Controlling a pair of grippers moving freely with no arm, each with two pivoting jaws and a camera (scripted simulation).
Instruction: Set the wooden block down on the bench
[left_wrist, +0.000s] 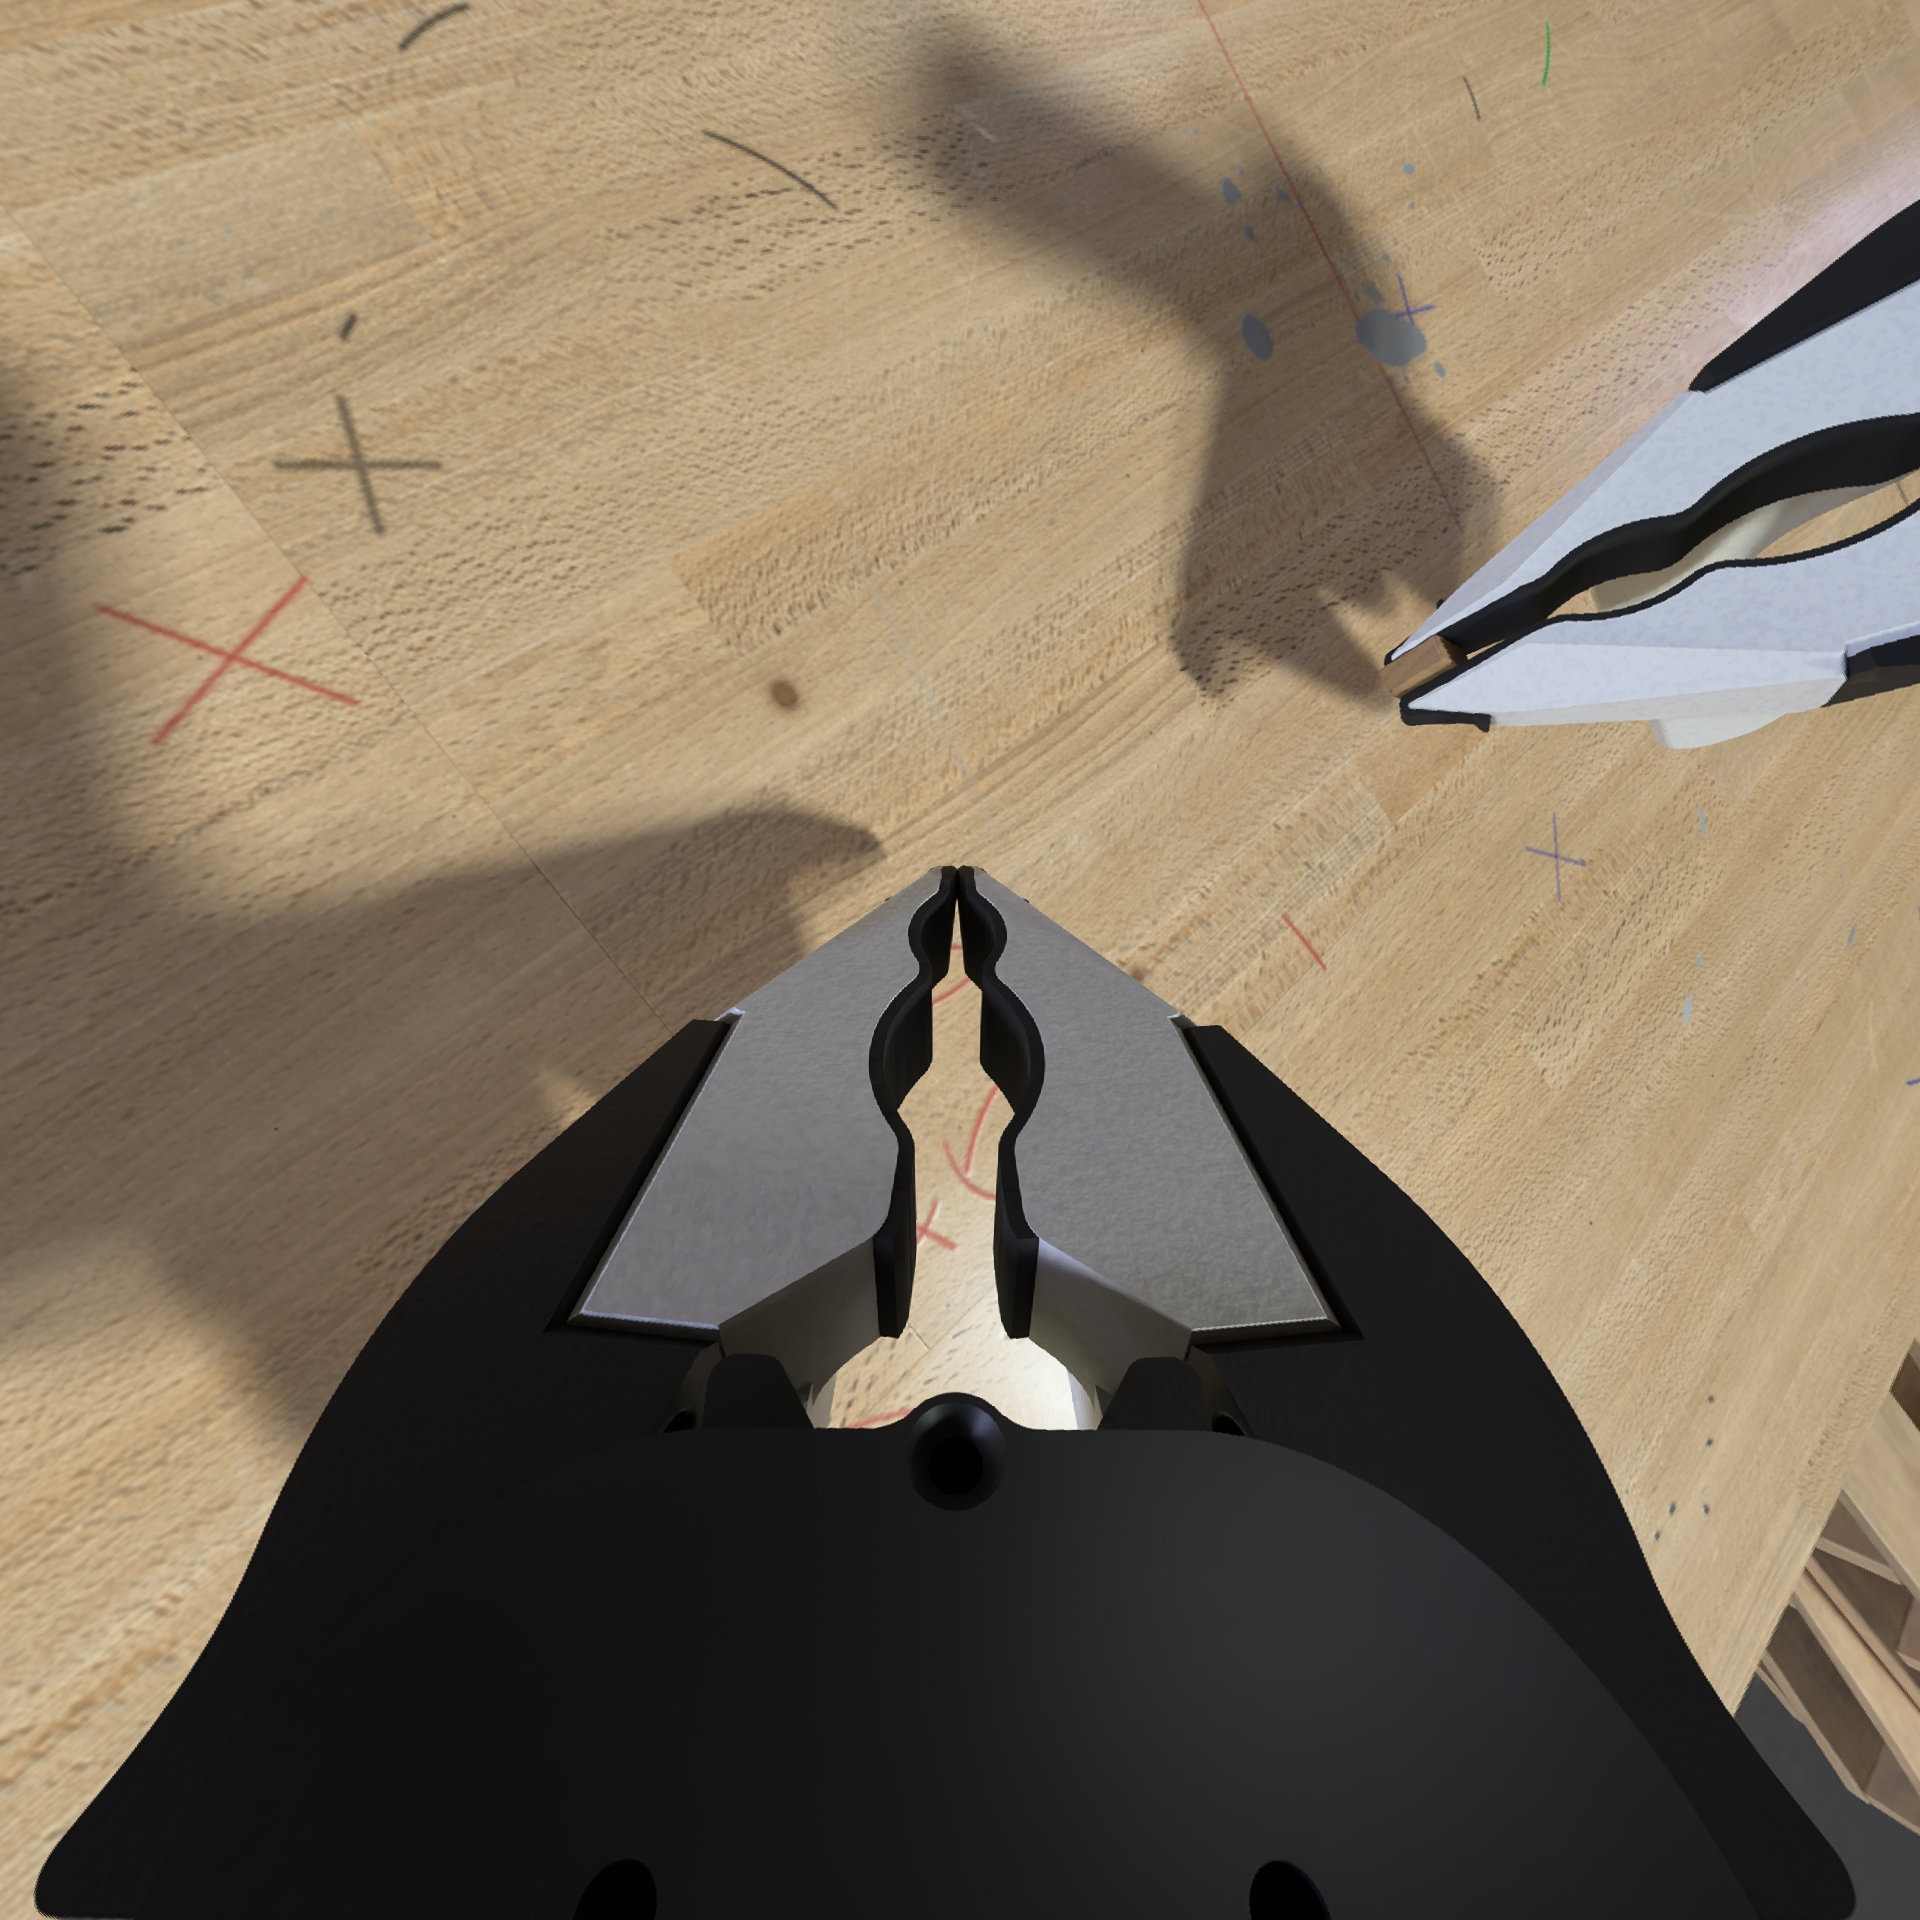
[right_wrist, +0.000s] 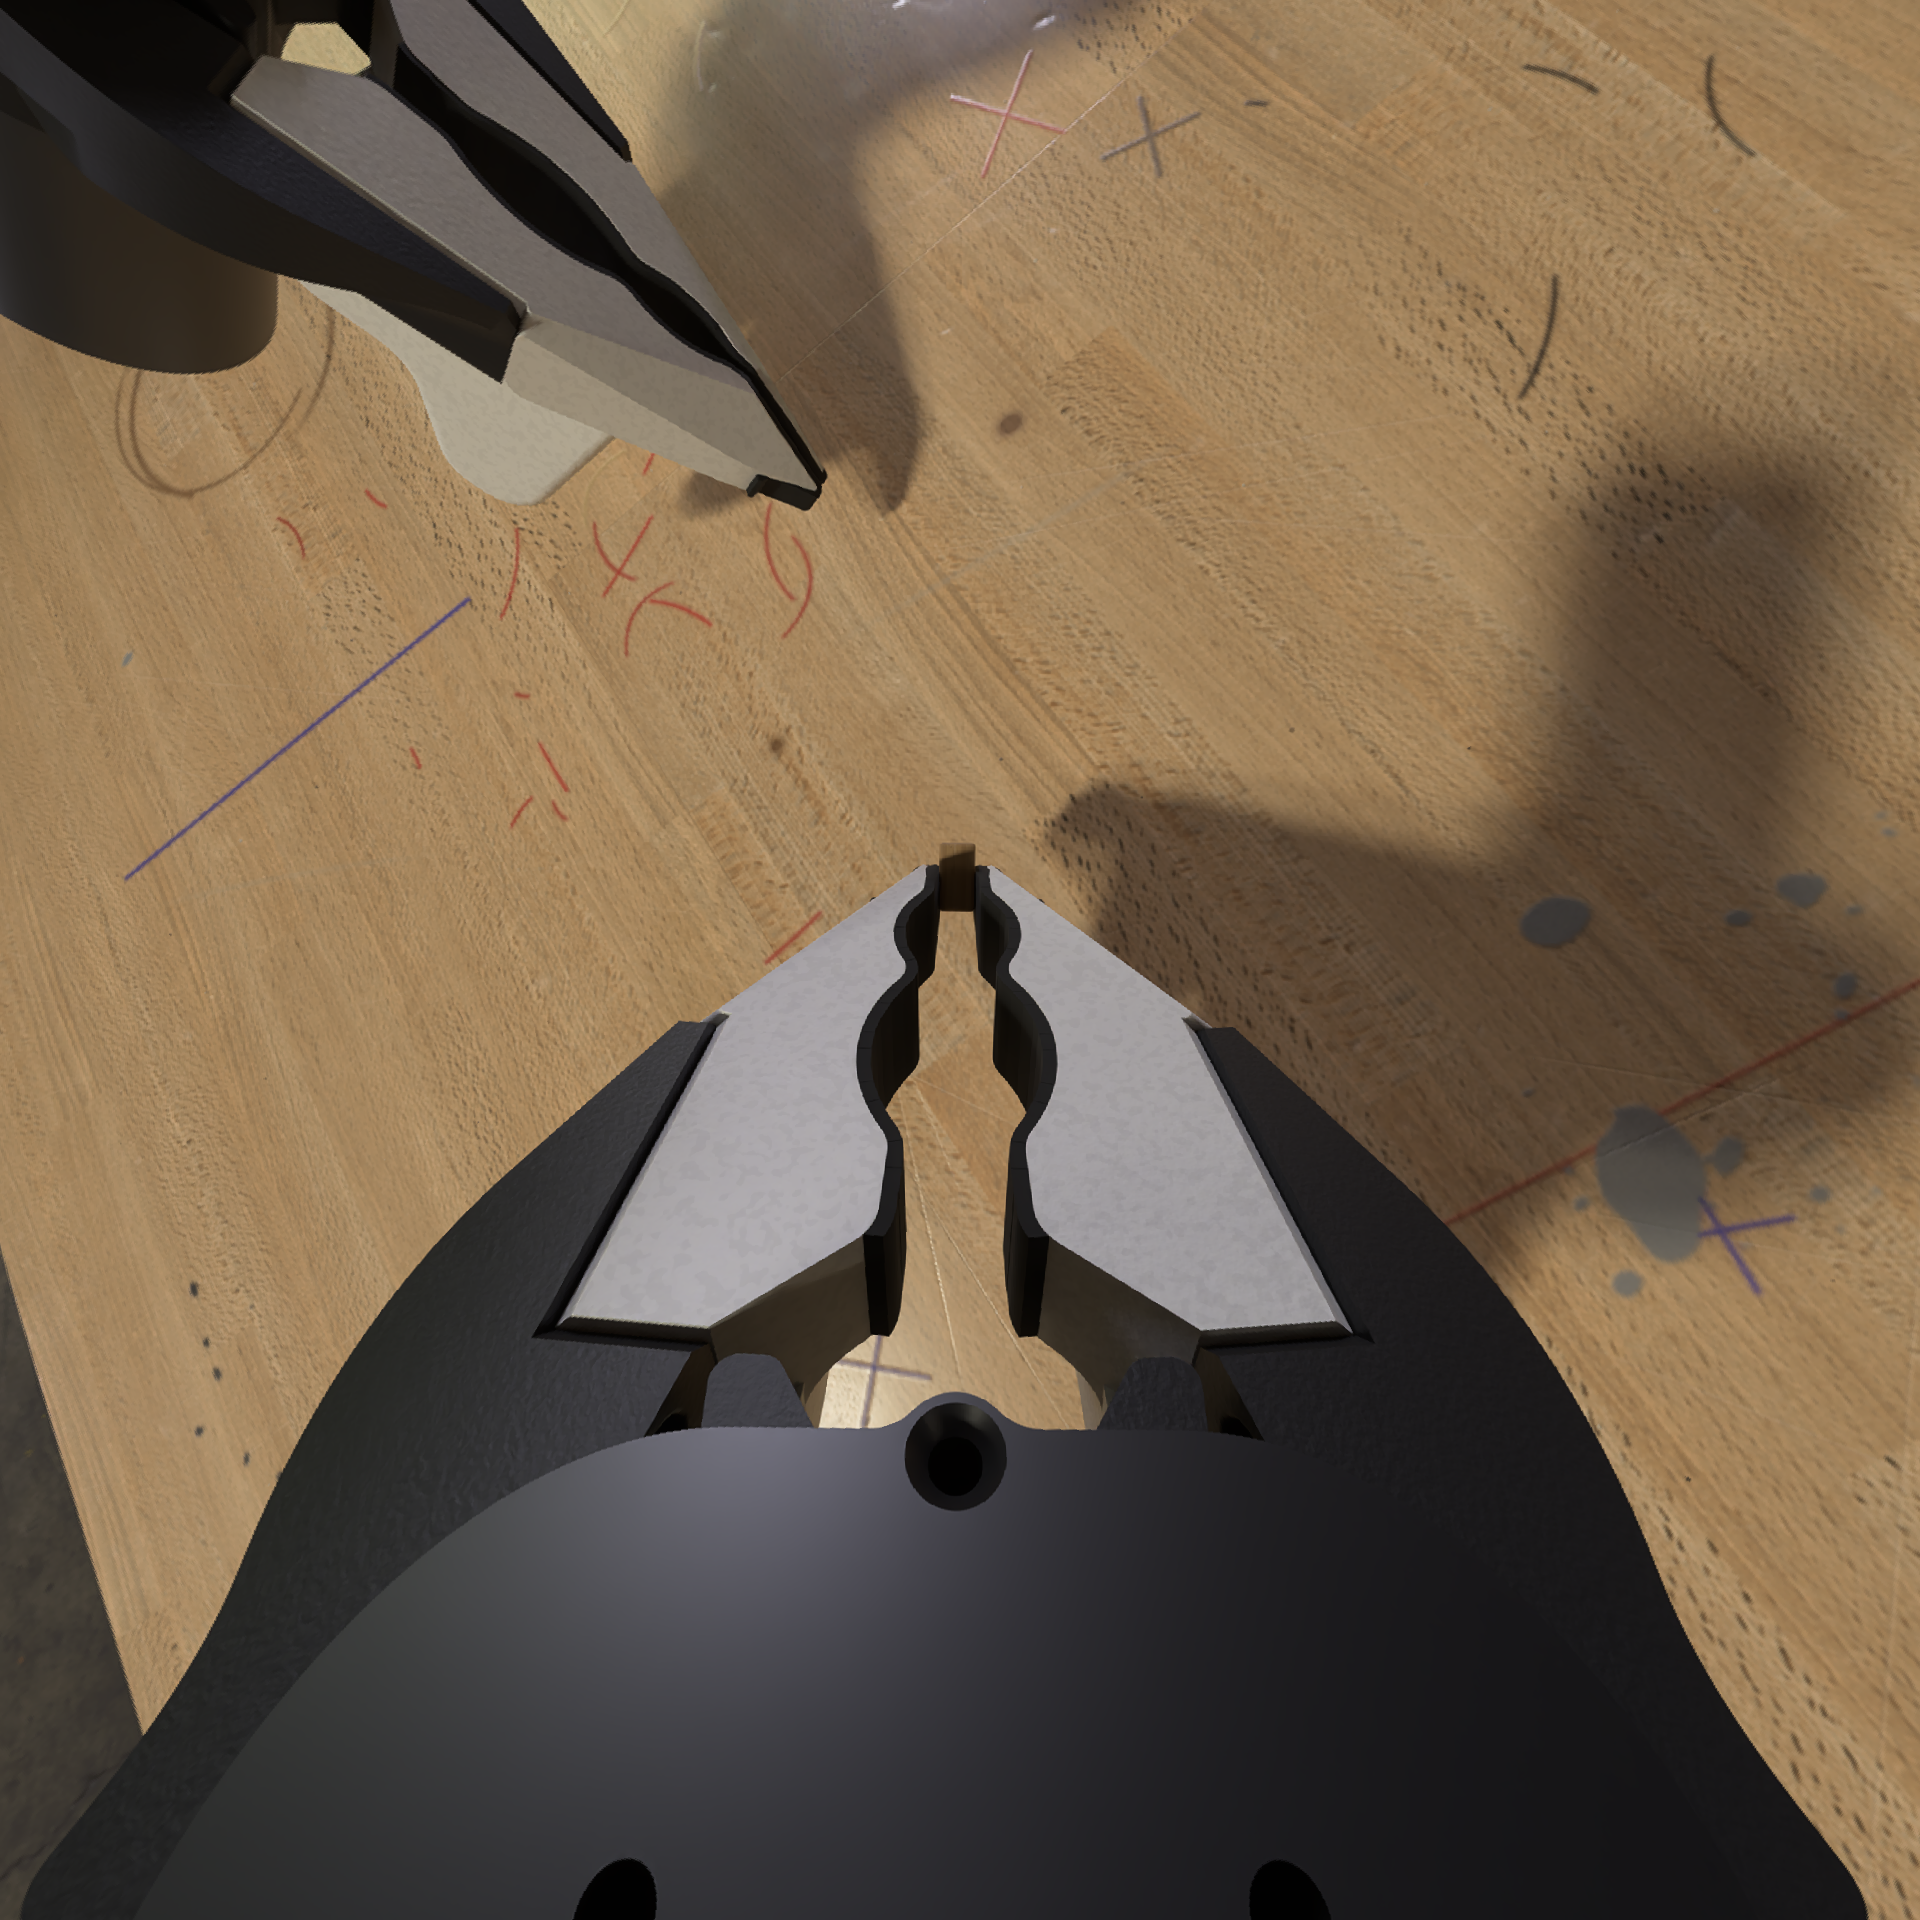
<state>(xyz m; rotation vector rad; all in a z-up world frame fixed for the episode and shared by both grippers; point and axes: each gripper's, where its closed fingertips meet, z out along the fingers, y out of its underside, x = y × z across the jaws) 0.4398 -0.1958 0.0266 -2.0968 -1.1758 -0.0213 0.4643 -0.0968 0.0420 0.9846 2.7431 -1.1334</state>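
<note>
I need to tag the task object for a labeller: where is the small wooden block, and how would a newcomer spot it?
Start from the marked, pale wooden bench filling both views. Above it, the right gripper pinches a tiny brown wooden block at its fingertips. It is the only loose object; the left gripper is shut on nothing.

Matt grainy wood bench (left_wrist: 935, 499), wooden block (right_wrist: 957, 871)

Wide-open bench (right_wrist: 1299, 582) ahead in the right wrist view, nothing standing on the wood (only pen marks, paint spots and shadows). The one obstacle: the left gripper (right_wrist: 787, 486) slanting in from that frame's upper left corner.
</note>
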